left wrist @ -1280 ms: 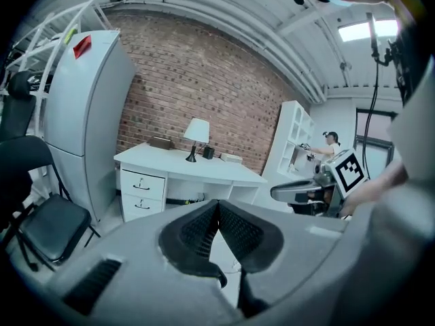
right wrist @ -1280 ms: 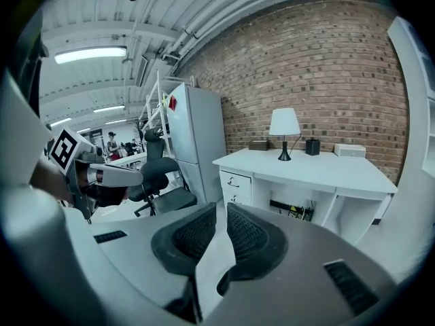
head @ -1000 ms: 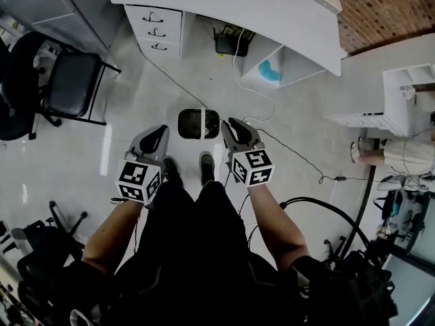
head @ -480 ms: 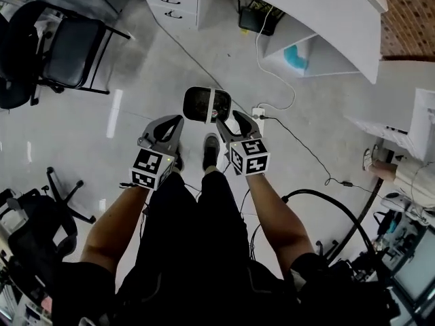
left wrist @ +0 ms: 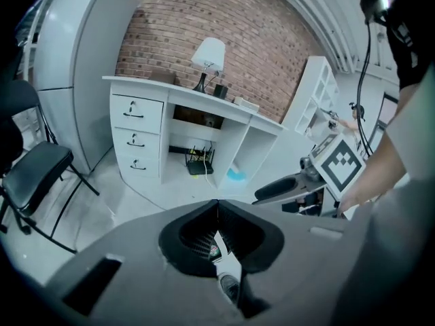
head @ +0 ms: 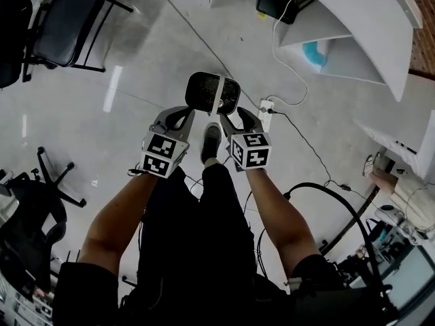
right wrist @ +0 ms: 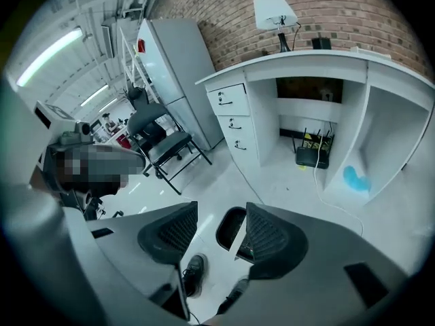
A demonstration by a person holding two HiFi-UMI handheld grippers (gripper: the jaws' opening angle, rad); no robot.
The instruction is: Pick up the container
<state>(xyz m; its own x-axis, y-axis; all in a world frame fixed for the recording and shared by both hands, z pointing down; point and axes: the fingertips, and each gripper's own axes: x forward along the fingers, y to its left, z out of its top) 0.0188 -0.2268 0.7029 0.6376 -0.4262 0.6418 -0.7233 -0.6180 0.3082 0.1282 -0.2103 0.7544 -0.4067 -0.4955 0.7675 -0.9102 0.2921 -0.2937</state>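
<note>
The container (head: 212, 92) is a dark oval bin with a white band across it, standing on the pale floor just ahead of my shoes. My left gripper (head: 178, 117) hangs at its near left edge, with the jaws meeting in a closed line (left wrist: 217, 206) and nothing held. At the bin's near right edge is my right gripper (head: 238, 119). Its jaws have just been opening and stand apart (right wrist: 221, 209) with nothing between them. Through that gap the container (right wrist: 231, 228) shows on the floor below. Neither gripper touches it.
A white power strip (head: 266, 105) with a trailing cable lies right of the bin. A white desk (head: 353, 26) with drawers stands beyond it, black chairs (head: 61, 19) at the left. A black hose (head: 340, 202) loops at the right. My shoe (head: 211, 141) is between the grippers.
Both grippers have sunk toward the floor and closed in on the bin. The right gripper's jaws have spread apart. The bin has not moved.
</note>
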